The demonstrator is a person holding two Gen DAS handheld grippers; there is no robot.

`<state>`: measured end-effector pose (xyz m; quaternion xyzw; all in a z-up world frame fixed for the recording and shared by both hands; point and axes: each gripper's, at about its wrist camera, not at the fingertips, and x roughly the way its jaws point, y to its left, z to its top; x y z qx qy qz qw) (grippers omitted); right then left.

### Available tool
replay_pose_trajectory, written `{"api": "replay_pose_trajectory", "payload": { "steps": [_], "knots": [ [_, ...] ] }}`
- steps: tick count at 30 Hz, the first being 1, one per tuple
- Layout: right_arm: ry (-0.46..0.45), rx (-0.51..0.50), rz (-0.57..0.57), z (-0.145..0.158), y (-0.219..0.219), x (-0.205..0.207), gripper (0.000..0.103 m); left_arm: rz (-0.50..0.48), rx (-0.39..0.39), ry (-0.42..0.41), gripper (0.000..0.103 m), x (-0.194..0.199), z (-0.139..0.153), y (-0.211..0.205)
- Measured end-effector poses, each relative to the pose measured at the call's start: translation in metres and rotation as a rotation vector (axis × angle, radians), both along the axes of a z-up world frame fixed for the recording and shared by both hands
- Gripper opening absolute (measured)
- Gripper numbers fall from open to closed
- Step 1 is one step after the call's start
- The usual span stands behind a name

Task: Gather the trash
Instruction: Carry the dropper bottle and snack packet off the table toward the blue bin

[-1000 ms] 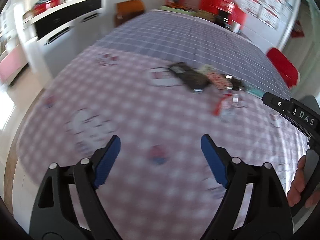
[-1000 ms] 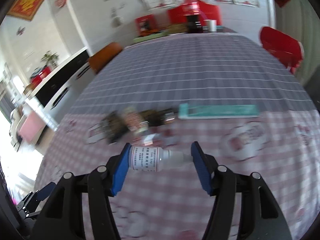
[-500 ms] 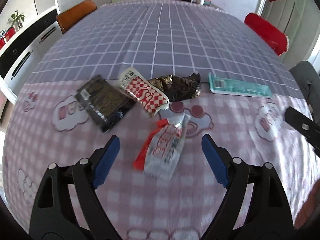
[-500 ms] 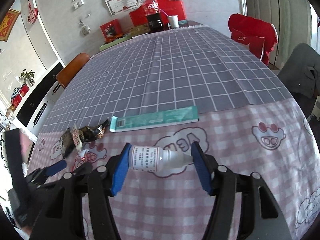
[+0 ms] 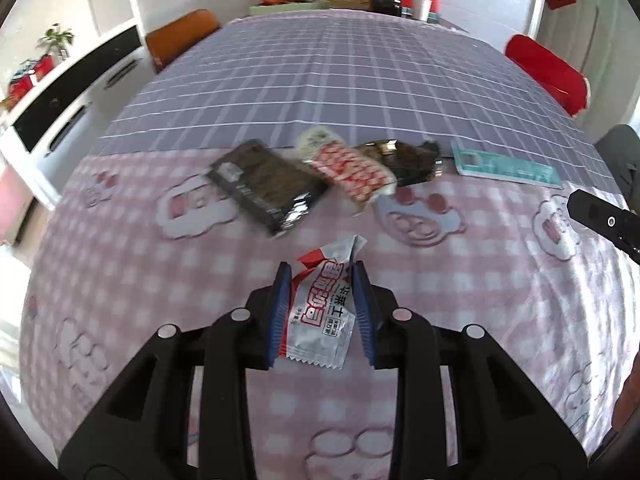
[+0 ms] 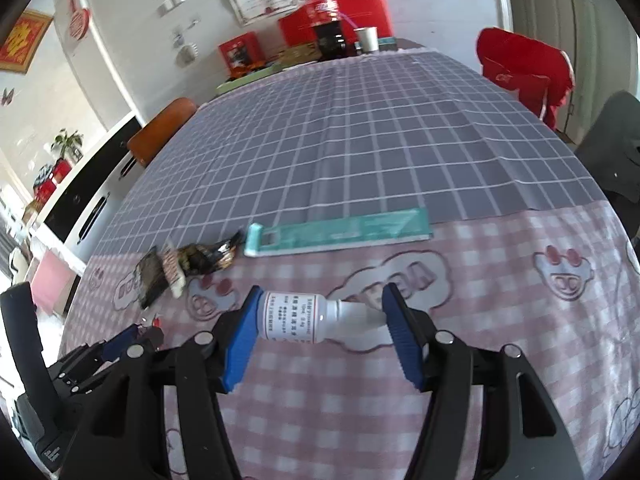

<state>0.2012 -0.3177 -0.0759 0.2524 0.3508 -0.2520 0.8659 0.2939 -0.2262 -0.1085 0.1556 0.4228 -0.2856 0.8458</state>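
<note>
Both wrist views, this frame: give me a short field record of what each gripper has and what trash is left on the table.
left gripper: jaws closing, pads against the sides of a red and silver snack wrapper
right gripper: shut on a small white bottle, held crosswise
left on table: black packet, red checked wrapper, dark foil wrapper, teal flat box
surface: pink gingham cloth near, grey grid cloth beyond
bin: none in view
</note>
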Motion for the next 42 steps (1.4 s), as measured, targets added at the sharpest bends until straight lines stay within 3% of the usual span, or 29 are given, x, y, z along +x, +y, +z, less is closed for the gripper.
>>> {"api": "replay_pose_trajectory", "payload": {
  "steps": [9,16,26,32,42],
  "knots": [
    [0.008,-0.021,0.151,0.003,0.070,0.036,0.060,0.082,-0.053,0.000,0.031,-0.002,0.009,0.065],
    [-0.003,-0.032,0.299,0.007,0.148,0.069,0.060,0.216,-0.075,-0.008,0.031,0.001,0.012,0.135],
    [-0.006,-0.057,0.541,0.012,0.269,0.110,0.060,0.476,-0.084,-0.040,0.031,0.002,0.018,0.269],
    [0.005,-0.062,0.668,0.007,0.333,0.123,0.060,0.629,-0.084,-0.027,0.031,-0.005,0.008,0.347],
    [0.028,-0.064,0.850,-0.005,0.425,0.136,0.060,0.825,-0.065,0.037,0.031,-0.022,-0.019,0.441]
  ]
}}
